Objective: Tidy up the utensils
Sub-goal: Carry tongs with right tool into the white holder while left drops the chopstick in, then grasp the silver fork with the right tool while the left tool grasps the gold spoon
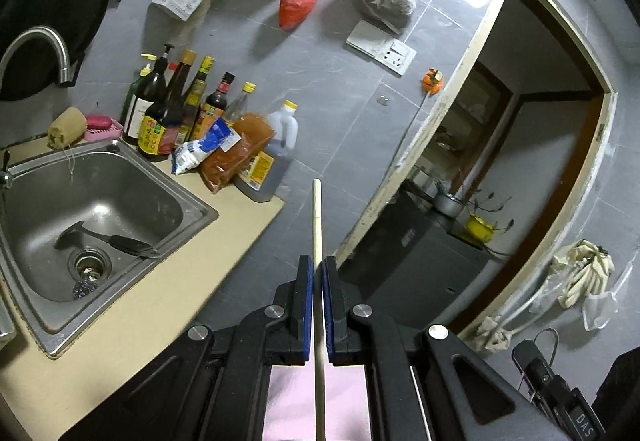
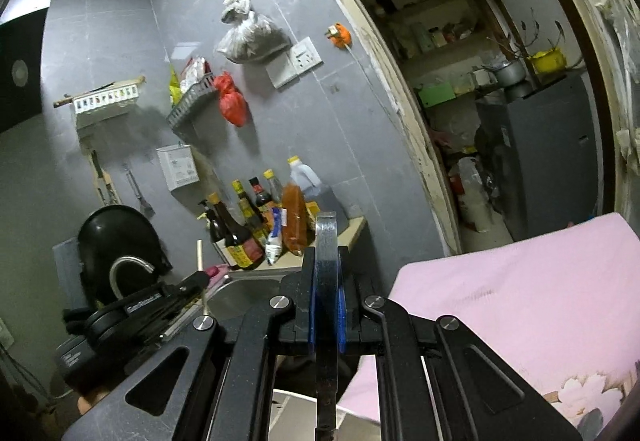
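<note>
Your left gripper (image 1: pixel 319 273) is clamped on a pale chopstick (image 1: pixel 317 217), which runs straight out between the blue pads and past the fingertips, over the edge of the counter (image 1: pixel 132 325). Your right gripper (image 2: pixel 327 261) is closed on a flat grey metal handle (image 2: pixel 326 241); its rounded end sticks up above the pads, and what utensil it belongs to cannot be told. In the right wrist view the left gripper (image 2: pixel 200 279) shows low on the left with the chopstick (image 2: pixel 198 255) standing up from it.

In the sink (image 1: pixel 36 177) lies a black spatula (image 1: pixel 128 245) beside the drain. Sauce bottles (image 1: pixel 180 109) stand grouped at the back of the counter, against the grey tiled wall. A pink cloth (image 2: pixel 520 301) lies just to the right of your right gripper.
</note>
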`<state>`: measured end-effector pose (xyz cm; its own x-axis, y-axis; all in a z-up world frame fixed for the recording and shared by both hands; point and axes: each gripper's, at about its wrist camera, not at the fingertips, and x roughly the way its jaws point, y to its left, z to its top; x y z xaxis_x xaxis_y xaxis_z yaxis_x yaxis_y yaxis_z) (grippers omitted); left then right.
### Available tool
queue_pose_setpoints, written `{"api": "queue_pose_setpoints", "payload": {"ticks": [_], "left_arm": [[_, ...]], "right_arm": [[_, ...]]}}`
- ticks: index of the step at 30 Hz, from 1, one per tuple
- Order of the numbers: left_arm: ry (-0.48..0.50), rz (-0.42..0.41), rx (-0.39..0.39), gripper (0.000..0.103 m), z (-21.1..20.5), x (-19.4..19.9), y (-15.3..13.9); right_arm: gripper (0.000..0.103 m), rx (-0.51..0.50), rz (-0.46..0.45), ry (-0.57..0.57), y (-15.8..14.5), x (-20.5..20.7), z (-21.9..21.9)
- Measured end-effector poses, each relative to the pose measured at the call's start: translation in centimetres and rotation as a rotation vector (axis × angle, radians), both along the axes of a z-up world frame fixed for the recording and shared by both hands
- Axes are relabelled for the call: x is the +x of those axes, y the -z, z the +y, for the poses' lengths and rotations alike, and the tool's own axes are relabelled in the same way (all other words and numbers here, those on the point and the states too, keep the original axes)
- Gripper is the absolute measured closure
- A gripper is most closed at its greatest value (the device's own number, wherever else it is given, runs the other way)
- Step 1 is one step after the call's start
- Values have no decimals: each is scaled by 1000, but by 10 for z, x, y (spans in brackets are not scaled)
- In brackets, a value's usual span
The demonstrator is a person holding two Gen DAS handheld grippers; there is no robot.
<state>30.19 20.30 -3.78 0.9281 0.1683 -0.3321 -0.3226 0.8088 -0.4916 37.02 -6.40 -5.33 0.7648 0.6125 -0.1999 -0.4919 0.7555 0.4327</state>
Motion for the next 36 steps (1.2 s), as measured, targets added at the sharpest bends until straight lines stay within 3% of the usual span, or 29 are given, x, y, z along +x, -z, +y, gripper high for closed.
{"api": "queue_pose_setpoints", "payload": {"ticks": [15, 23, 24, 25, 28, 31, 33, 36], "left_arm": [[-24, -32, 168, 98, -34, -11, 22], [11, -1, 200, 98, -43, -17, 25], [11, 7, 207, 98, -43, -17, 25], [13, 18, 216, 97, -44, -17, 24], [28, 47, 233, 87, -46, -19, 23], [32, 50, 219, 57, -44, -25, 20], [22, 49, 205, 54, -43, -31, 17], [29, 80, 218, 53, -45, -34, 10]], "right_arm": [[96, -61, 6, 11, 25, 7, 15], [94, -56, 15, 14, 27, 6, 10], [92, -55, 17, 13, 27, 5, 8], [84, -55, 21, 10, 29, 3, 6], [68, -46, 51, 4, 31, 1, 0], [68, -48, 57, -2, 30, -7, -6], [67, -43, 58, -2, 26, -12, -13], [57, -41, 54, 14, 18, -19, -26]]}}
